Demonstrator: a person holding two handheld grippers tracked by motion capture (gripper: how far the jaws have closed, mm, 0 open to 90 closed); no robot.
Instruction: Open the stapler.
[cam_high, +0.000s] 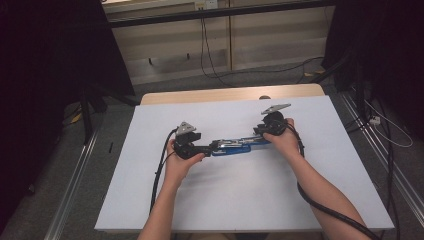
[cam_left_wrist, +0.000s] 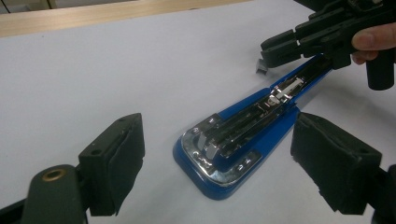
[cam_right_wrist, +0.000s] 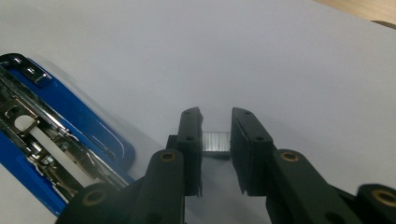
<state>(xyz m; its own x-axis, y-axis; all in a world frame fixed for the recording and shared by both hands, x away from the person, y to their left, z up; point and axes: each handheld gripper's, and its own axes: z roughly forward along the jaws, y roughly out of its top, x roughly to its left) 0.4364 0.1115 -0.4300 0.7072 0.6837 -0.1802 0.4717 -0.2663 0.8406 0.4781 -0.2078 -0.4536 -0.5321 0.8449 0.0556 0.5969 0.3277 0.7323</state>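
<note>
Blue stapler lies opened flat mid-desk, nearer the far edge. Left tongs spread wide around its chromed end, pads clear of it. Right tongs nearly closed, clamping a staple strip beside the stapler's other end.

Grey floor, beige wall panels, dark curtains

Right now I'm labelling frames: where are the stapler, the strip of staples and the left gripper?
stapler (cam_left_wrist: 219, 154), left gripper view, chrome front end.
strip of staples (cam_right_wrist: 216, 142), right gripper view, ribbed face.
left gripper (cam_left_wrist: 217, 161), left gripper view, midway between fingers.
</note>
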